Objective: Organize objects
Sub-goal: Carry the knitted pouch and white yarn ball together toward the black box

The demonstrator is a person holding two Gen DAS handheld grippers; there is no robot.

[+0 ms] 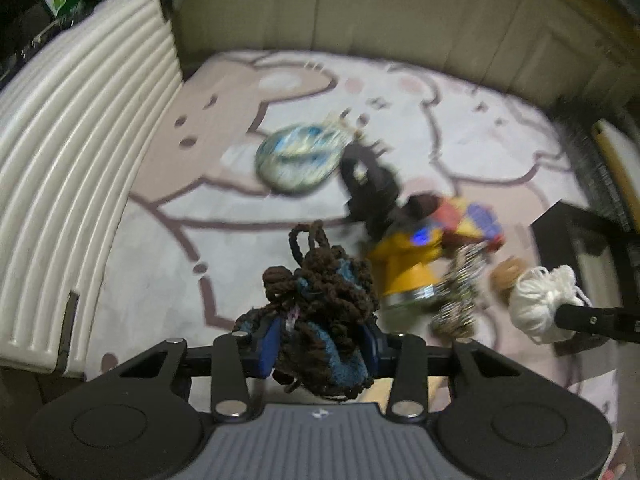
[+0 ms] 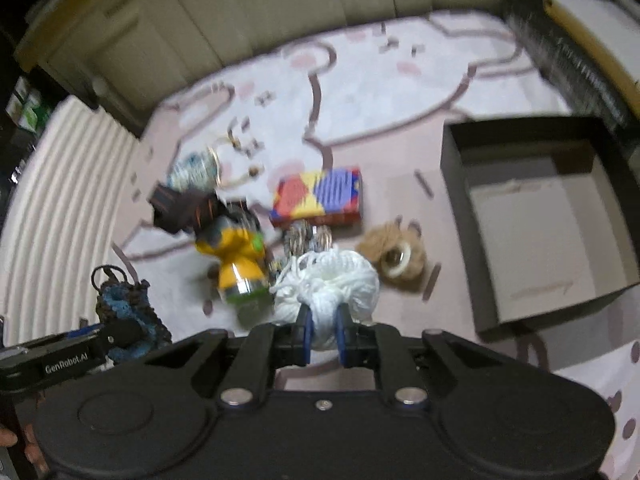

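Note:
My left gripper (image 1: 320,346) is shut on a brown and blue crocheted pouch (image 1: 320,312), held above the rug; the same pouch (image 2: 128,312) shows at the lower left of the right wrist view. A white yarn bundle (image 2: 332,284) is pinched between the blue pads of my right gripper (image 2: 323,334); that bundle (image 1: 540,300) appears at the right of the left wrist view. On the rug lie a yellow bottle (image 2: 240,264), a colourful patterned box (image 2: 320,196), a tan fuzzy ring (image 2: 394,258), a dark brown item (image 2: 180,208) and a blue-white round pouch (image 1: 298,158).
An open dark box (image 2: 540,216) with a pale floor stands on the rug (image 2: 380,80) to the right. A white ribbed cushion (image 1: 72,160) borders the left side. Cabinet doors (image 1: 360,4) run along the far edge. A beaded item (image 1: 460,292) lies by the bottle.

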